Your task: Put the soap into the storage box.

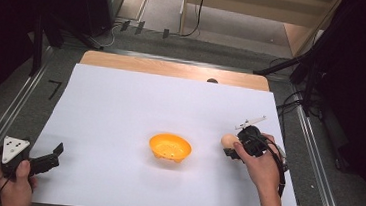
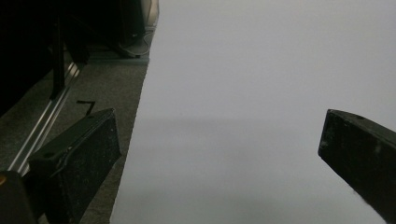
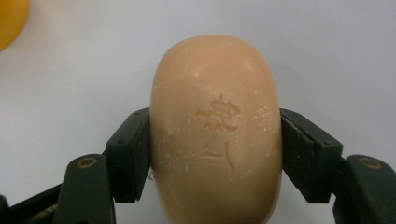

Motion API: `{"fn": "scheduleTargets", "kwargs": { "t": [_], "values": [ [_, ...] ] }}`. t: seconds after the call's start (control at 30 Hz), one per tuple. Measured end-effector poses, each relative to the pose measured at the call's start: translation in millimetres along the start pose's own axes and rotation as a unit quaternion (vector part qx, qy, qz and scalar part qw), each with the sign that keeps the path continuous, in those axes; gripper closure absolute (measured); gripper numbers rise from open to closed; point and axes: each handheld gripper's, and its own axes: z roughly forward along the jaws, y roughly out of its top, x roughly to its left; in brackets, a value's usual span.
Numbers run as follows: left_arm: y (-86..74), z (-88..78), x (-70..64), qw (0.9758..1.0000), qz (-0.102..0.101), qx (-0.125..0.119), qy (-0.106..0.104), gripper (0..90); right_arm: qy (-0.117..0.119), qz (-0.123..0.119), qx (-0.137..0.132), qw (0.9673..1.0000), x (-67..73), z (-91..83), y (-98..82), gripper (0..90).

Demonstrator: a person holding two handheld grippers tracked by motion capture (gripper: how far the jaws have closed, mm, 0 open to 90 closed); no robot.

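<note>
The right tool [image 3: 215, 154] is clamped on a tan soap bar [image 3: 215, 130] — one pad on each side — just above the white surface [image 1: 120, 107], right of the orange bowl [image 1: 169, 147]. The left tool [image 2: 219, 154] rests apart, jaws wide, empty.

waxy matt soap [image 3: 215, 135]; glossy plastic bowl [image 1: 169, 147]; matt paper sheet [image 1: 120, 107].
</note>
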Motion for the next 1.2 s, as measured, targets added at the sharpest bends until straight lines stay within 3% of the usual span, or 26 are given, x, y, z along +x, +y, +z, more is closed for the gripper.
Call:
{"fn": "scheduleTargets", "kwargs": {
  "t": [0.23, 0.5, 0.67, 0.87, 1.2],
  "values": [
    [0.1, 0.2, 0.2, 1.0000, -0.002, 0.001, -0.002, 0.0, 0.014, -0.033, -0.007, 0.9993, 12.4, -11.8, 12.4, 32.8],
    [0.1, 0.4, 0.1, 1.0000, 0.000, 0.001, -0.002, 0.0, 0.008, -0.075, -0.017, 0.9970, 30.1, -25.2, 27.1, 32.8],
    [0.1, 0.4, -0.2, 1.0000, 0.000, 0.001, 0.000, 0.0, 0.009, -0.111, -0.019, 0.9936, 43.0, -27.7, 34.3, 32.8],
    [0.1, 0.1, 0.1, 1.0000, 0.000, 0.001, -0.002, 0.0, 0.019, -0.130, -0.017, 0.9912, 54.6, -26.2, 43.2, 32.8],
    [0.1, 0.0, 0.1, 1.0000, 0.000, 0.001, -0.002, 0.0, 0.041, -0.171, -0.029, 0.9840, 72.9, -23.7, 58.8, 32.8]
  ]
}}
